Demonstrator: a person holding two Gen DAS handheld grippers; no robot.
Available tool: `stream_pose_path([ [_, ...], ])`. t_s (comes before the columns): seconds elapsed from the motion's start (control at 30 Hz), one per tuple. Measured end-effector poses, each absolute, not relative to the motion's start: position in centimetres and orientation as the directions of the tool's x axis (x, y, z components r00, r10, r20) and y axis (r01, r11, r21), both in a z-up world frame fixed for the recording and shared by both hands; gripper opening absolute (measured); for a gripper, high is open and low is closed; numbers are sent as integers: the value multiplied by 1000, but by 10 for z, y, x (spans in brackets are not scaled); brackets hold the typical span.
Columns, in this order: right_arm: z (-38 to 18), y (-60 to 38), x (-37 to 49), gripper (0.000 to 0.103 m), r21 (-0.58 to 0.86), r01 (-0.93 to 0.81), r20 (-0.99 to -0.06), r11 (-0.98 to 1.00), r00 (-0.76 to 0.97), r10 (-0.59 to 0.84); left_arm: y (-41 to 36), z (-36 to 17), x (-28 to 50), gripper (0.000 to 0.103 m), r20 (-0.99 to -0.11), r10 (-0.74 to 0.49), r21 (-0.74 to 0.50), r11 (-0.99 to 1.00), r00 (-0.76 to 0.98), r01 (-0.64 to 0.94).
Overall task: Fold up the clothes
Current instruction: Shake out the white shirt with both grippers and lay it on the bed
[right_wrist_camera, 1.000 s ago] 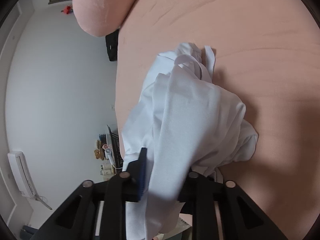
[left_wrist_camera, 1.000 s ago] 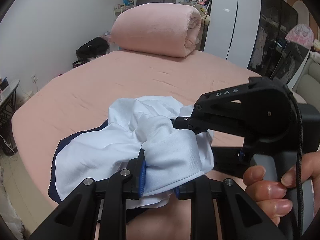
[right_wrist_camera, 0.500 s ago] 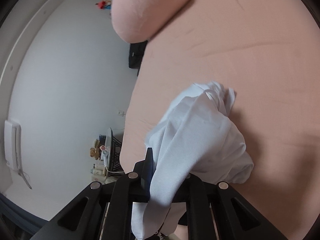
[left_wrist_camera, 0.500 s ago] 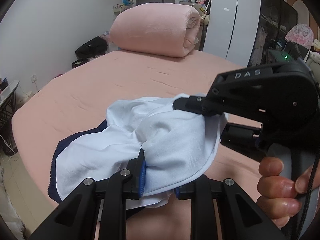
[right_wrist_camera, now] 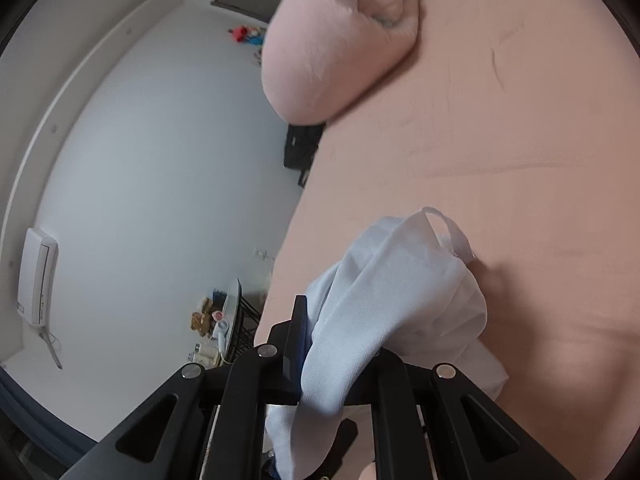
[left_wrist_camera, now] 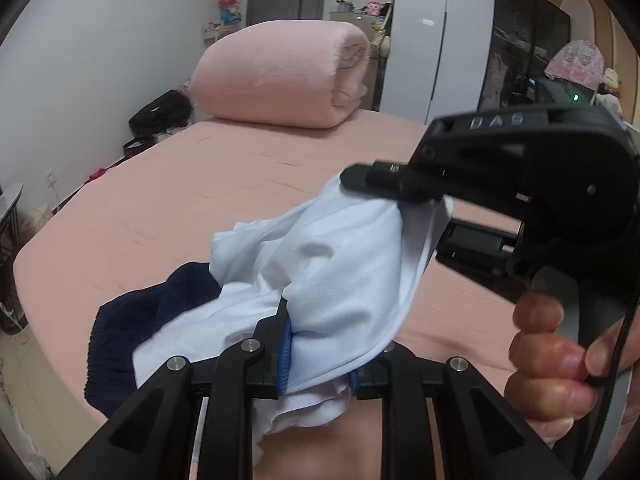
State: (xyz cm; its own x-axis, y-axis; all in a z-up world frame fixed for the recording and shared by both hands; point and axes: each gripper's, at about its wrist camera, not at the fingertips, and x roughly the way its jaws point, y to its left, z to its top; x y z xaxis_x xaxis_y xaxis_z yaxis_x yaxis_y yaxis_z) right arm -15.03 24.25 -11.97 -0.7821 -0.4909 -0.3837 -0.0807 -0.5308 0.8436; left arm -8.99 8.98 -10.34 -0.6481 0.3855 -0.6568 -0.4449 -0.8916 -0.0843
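- Left hand-held gripper (left_wrist_camera: 316,364): nearest in the left wrist view, its blue-padded fingers pinch a fold of the white garment (left_wrist_camera: 320,280); it points downward toward the bed.
- White garment: bunched and lifted above the pink bed (left_wrist_camera: 200,200), strung between the two tools, with a dark navy garment (left_wrist_camera: 136,328) lying under its left part at the bed's near edge.
- Right hand-held gripper (left_wrist_camera: 360,178): seen side-on in the left wrist view, higher than the left one, its tip pressed together on the garment's upper edge.
- Person's hand (left_wrist_camera: 560,364): fingers wrapped round the right tool's grey handle; shown only in the left wrist view.
- Right wrist view: rolled sideways; the right hand-held gripper (right_wrist_camera: 336,356) clamps white cloth (right_wrist_camera: 400,292), whose strap-like loop hangs over the bed (right_wrist_camera: 500,160).
- Far field: rolled pink quilt (left_wrist_camera: 280,76) at the bed's far end; wardrobe (left_wrist_camera: 460,40) in the left view only; wall air conditioner (right_wrist_camera: 38,276) and a cluttered side table (right_wrist_camera: 224,324) in the right view only.
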Motion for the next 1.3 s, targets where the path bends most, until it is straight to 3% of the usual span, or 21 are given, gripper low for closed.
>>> stream_pose_path([
  [0.17,-93,257,-129,8,818,-39,-358,-574,-815,-455,109,-96,-80,19,-651,411,-79,-873,-638,-481],
  [0.5,-77,302,-79,8,703,-74,-395,-707,-868,-302,165,-87,-54,19,-654,482,-95,-817,-583,-569],
  [0.8,-87,366,-41,8,738,-178,-381,-650,-906,-184,217,-90,-30,19,-669,543,-90,-737,-508,-670],
  [1.0,-81,382,-22,8,620,-265,-452,-739,-890,-60,242,-91,-15,19,-684,567,-81,-685,-460,-724],
  [1.3,-87,397,18,8,596,-331,-494,-732,-870,-8,270,-103,11,19,-715,583,-75,-613,-386,-787],
])
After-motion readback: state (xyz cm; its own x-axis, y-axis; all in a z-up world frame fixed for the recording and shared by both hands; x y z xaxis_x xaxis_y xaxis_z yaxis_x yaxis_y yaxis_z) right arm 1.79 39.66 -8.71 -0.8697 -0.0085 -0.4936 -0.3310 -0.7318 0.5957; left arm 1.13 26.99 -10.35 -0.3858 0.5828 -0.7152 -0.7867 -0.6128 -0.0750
